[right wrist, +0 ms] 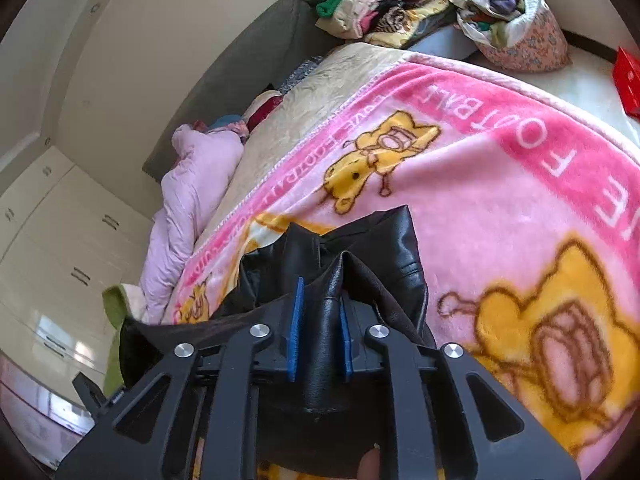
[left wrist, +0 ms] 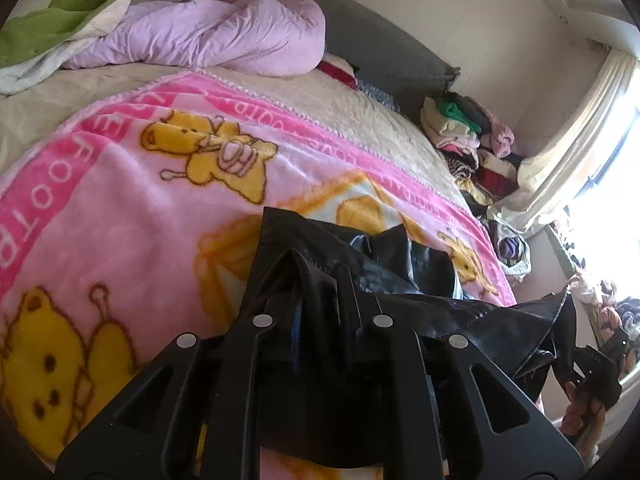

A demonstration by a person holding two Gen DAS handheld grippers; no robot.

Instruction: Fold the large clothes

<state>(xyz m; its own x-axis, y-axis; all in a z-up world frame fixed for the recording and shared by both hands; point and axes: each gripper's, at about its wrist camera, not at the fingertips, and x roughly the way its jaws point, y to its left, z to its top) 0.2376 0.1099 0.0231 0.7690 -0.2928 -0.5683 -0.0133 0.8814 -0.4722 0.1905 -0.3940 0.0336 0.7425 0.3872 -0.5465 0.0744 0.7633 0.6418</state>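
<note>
Left wrist view: clothes pile (left wrist: 472,140) beside pink blanket (left wrist: 140,200), lilac duvet (left wrist: 224,36) beyond.

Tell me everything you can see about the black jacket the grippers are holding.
The black jacket looks like leather or imitation leather, glossy and creased, with stitched seams. It is bunched rather than spread flat, over a pink cartoon-bear blanket on the bed. The right gripper pinches a fold between its blue pads. The left gripper is shut on another bunched part, and a flap trails off to its right.

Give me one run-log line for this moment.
left gripper: shut on black leather jacket | right gripper: shut on it | jacket: bunched over pink bear blanket | fold: not yet laid flat
</note>
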